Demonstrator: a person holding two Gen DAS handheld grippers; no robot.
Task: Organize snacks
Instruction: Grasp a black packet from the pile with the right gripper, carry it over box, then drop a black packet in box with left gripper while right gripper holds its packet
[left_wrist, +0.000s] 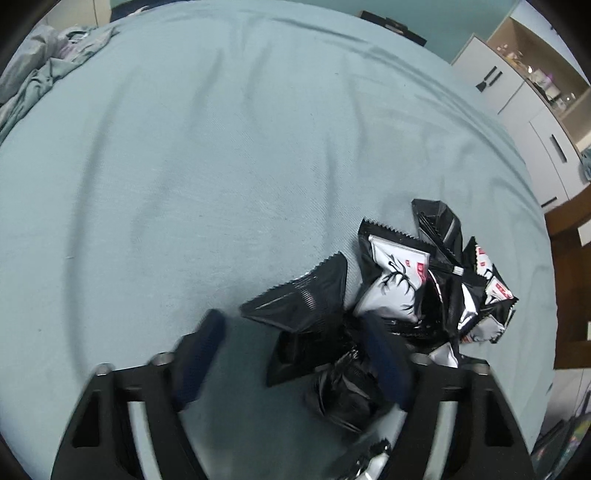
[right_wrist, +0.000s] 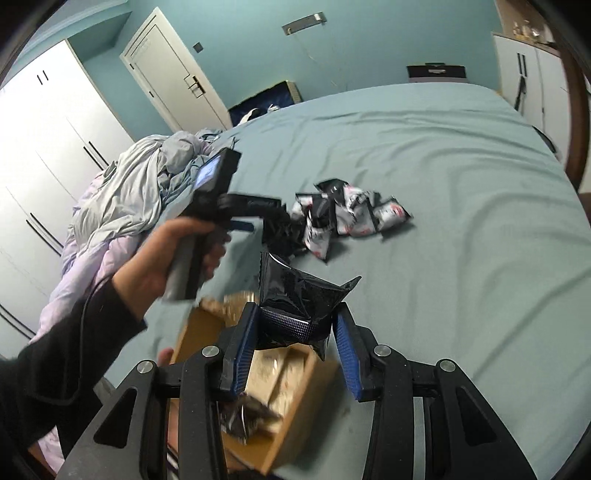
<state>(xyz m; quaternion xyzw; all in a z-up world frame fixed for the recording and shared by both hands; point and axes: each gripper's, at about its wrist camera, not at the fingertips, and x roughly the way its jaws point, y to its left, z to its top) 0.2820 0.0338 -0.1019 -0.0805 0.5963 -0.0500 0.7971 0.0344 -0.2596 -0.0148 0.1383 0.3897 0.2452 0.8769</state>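
Snack packets (left_wrist: 424, 280) lie heaped on the bed (left_wrist: 221, 166), where the left gripper (left_wrist: 295, 354) reaches in with fingers wide. One black packet (right_wrist: 299, 299) sits between the right gripper (right_wrist: 295, 332) fingers, which look parted, above the cardboard box (right_wrist: 284, 402). Lower it squarely inside beside the packets already there before letting go.

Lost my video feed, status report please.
Right claw open around a black packet, above the wooden box. Left claw open at the snack pile on the bed. Nothing blocking.
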